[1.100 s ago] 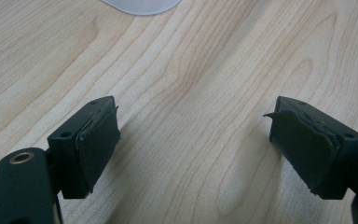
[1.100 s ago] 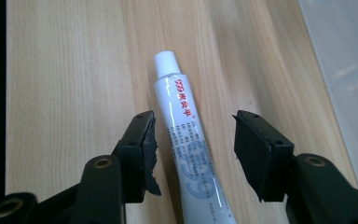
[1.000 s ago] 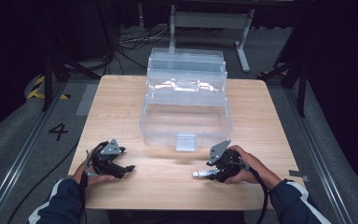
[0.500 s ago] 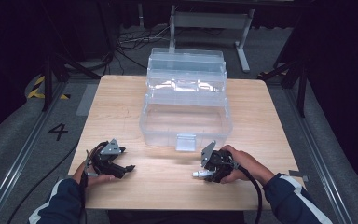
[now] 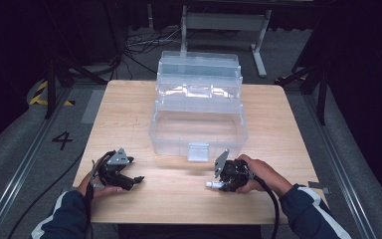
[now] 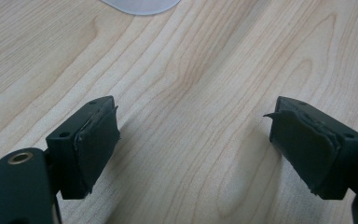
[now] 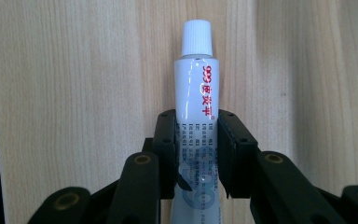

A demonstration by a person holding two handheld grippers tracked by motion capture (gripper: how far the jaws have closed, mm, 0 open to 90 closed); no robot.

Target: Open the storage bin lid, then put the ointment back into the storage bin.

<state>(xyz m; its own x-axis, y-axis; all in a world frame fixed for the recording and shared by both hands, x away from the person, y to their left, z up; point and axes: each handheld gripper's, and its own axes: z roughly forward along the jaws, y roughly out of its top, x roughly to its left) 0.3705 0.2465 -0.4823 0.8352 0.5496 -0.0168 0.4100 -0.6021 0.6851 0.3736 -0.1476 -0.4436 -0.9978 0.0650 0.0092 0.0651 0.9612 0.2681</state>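
Tube (image 7: 196, 93) clamped in right gripper (image 7: 198, 154), apparently near table (image 5: 298, 149) front edge.

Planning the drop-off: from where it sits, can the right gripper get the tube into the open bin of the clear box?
Probably yes. The right gripper, closed on the tube, sits just in front of the clear box; its bottom bin is open on top, with bare table between.

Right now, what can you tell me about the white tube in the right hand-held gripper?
The white tube is a small, glossy squeeze tube, plastic or coated metal, with a ribbed white screw cap and red characters above finer dark print. It lies flat on the wooden table near its front edge, cap pointing away from the right hand-held gripper, whose jaws have just been closing and now press its sides.
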